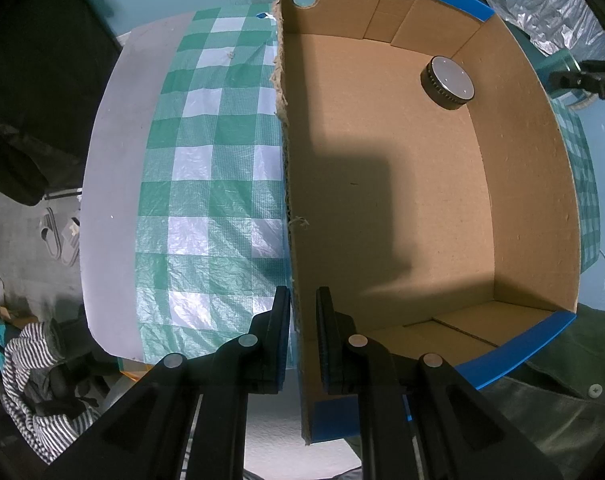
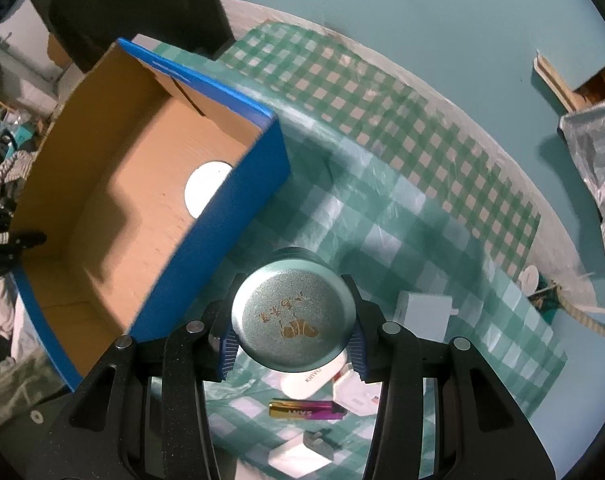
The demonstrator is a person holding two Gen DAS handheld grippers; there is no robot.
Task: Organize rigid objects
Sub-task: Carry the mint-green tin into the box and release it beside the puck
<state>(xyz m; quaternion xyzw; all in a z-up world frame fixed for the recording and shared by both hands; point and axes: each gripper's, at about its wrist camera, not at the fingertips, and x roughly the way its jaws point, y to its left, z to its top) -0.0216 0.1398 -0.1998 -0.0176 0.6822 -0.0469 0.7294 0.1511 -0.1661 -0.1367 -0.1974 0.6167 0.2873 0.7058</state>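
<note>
The tin (image 2: 292,320), round and pale green with a gold print on its lid, sat between the pads of the right gripper (image 2: 291,330), pinched on both sides and held above the cloth (image 2: 382,208). The jaws stood partly spread, only as wide as the tin.

Under the tin, on the green-and-white checked cloth, lay a purple-and-gold battery (image 2: 306,409), a white oval case (image 2: 314,378), a white charger (image 2: 422,316) and a white plug (image 2: 300,454) with a grey end. A small white disc (image 2: 528,280) lay well apart, near the table's edge.

Just beside the tin, to its left in the right wrist view, stood the box (image 2: 218,236), open-topped, brown inside and blue outside. In it lay a round puck (image 1: 448,82) with a pale flat top and a dark ribbed side, close to one corner; the rest of the floor was bare cardboard in shadow.

The left gripper (image 1: 303,332) was pressed together on the box's torn wall (image 1: 286,160), one finger outside and one inside, pinching the cardboard near its end.

Beyond the table, striped clothes (image 1: 34,380) lay on the floor and a crinkled silver sheet (image 1: 542,4) lay past the box.
</note>
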